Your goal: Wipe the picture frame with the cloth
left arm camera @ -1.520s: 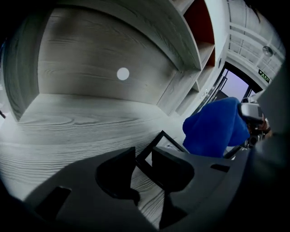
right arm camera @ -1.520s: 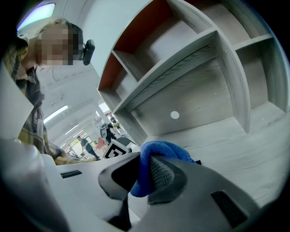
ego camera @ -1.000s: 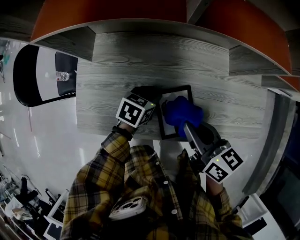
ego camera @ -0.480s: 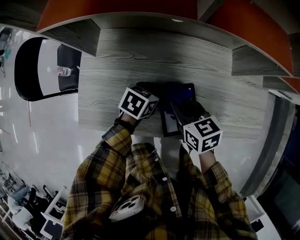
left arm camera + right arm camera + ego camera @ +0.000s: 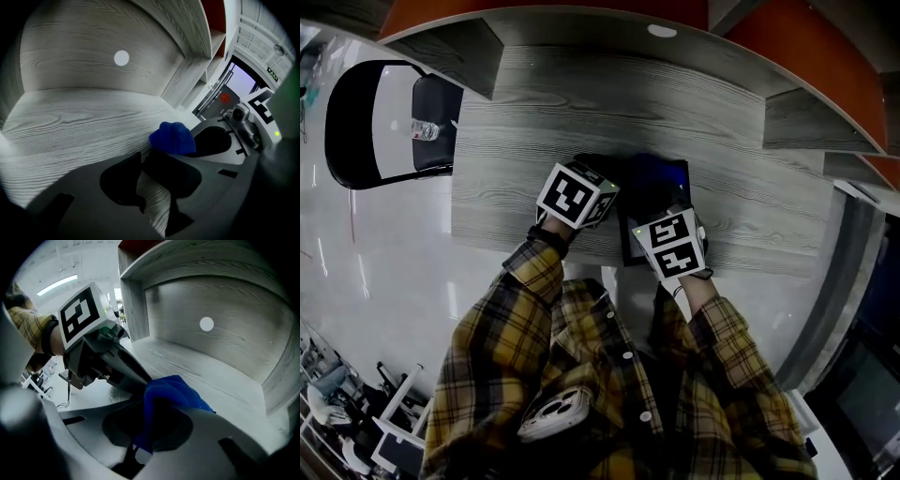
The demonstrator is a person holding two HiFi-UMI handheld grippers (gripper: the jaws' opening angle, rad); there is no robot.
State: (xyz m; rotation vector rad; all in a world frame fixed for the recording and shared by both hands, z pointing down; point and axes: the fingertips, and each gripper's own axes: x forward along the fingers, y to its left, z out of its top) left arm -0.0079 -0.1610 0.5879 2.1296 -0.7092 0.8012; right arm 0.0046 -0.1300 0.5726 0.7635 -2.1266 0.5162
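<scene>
The black picture frame (image 5: 680,178) lies flat on the grey wooden desk (image 5: 525,122), mostly hidden under both grippers. My right gripper (image 5: 667,225) is over the frame's middle, shut on the blue cloth (image 5: 171,390), which bulges out past its jaws and presses down. In the left gripper view the cloth (image 5: 172,137) sits just ahead. My left gripper (image 5: 586,199) is at the frame's left edge; its jaws stand close together on a dark edge that looks like the frame (image 5: 161,161). In the right gripper view the left gripper (image 5: 108,362) almost touches the cloth.
The desk sits in an alcove with wooden side and back walls, and the back wall carries a small white disc (image 5: 206,324). A black chair (image 5: 356,122) with a bottle (image 5: 425,131) on it stands at the left over a white floor. The desk's near edge runs just below the frame.
My right gripper has swung from the near right up over the frame, carrying the cloth towards the far edge. The left gripper has stayed at the frame's left edge.
</scene>
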